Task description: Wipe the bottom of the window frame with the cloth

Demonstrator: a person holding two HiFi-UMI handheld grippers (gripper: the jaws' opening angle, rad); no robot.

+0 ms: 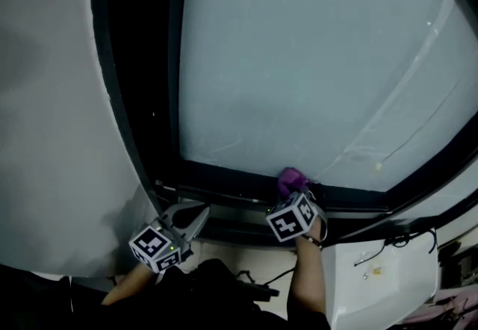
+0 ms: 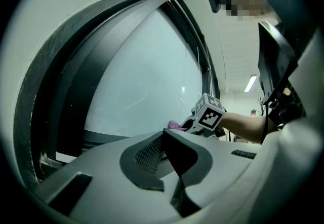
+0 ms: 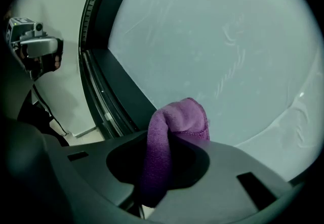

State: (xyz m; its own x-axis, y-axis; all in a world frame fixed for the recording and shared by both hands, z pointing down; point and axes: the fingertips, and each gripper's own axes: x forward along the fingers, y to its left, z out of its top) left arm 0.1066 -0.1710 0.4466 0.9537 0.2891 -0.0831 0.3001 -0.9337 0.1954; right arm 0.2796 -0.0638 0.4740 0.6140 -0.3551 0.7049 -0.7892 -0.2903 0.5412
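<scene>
At six o'clock on window frame (image 1: 224,188): right gripper (image 3: 167,162) clamping cloth (image 3: 169,132).
Cloth: likely handling soft, limp; gripping bunched fold.
Left gripper (image 2: 163,139): idling closed, empty.

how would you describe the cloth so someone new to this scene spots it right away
Find the large pale window pane and follow it down to the dark bottom frame rail. There the right gripper pinches a small bunched cloth, the only purple thing against the black frame and pale glass.
</scene>
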